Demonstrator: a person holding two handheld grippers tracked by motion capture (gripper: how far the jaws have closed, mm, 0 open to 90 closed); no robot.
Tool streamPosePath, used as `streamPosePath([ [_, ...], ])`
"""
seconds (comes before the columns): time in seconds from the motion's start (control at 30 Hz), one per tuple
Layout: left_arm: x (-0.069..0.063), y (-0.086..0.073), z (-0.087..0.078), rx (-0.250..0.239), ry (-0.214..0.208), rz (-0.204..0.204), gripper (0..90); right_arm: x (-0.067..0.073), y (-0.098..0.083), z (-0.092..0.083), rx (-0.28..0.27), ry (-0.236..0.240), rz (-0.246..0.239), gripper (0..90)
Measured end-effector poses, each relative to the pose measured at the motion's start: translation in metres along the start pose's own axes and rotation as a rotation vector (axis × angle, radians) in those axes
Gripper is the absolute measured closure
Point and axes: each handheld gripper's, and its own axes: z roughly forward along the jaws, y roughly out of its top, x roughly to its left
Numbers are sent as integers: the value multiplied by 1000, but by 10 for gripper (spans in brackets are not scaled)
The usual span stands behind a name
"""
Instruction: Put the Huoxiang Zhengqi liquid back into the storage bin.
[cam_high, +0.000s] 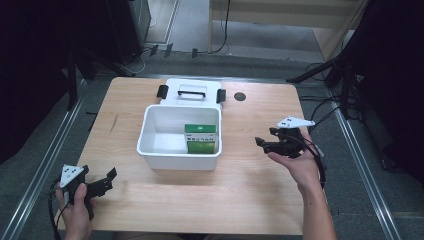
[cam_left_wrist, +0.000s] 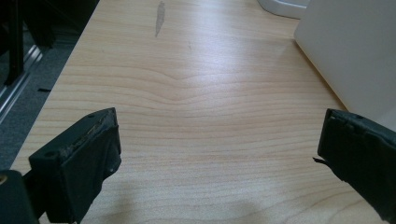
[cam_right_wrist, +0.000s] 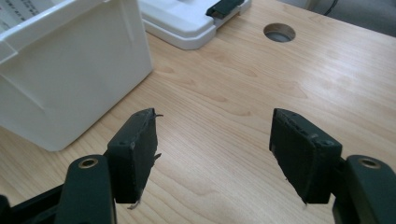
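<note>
A white plastic box (cam_high: 150, 150) stands open in the middle of the wooden table (cam_high: 240, 190). Inside it, at the right, a green and white carton (cam_high: 200, 138) stands upright. The box's white lid (cam_high: 192, 92), with a handle and two black latches, lies flat just behind it. My left gripper (cam_high: 111, 179) rests open near the table's front left corner, apart from the box. My right gripper (cam_high: 261, 144) hovers open to the right of the box, jaws pointing at it. In the right gripper view the box wall (cam_right_wrist: 70, 70) is at the left, beyond my empty jaws.
A round cable hole (cam_high: 240, 96) sits in the table behind the right side of the box, also seen as a hole (cam_right_wrist: 279, 32) in the right gripper view. Dark stands and cables crowd the floor at both sides. A dark scuff (cam_left_wrist: 160, 18) marks the left tabletop.
</note>
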Motion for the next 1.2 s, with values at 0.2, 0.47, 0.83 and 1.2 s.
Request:
streamPosePath([
  [0.2,0,0,0,3,-2,2,3,-9,-24,-4,-60,-7,44,320],
  [0.47,0,0,0,2,-1,1,3,-19,-54,-13,-123,-54,95,319],
  [0.83,0,0,0,2,0,3,3,-32,-93,-31,-224,-148,160,326],
  [1.2,0,0,0,2,1,3,3,-36,-126,-43,-229,-195,195,328],
])
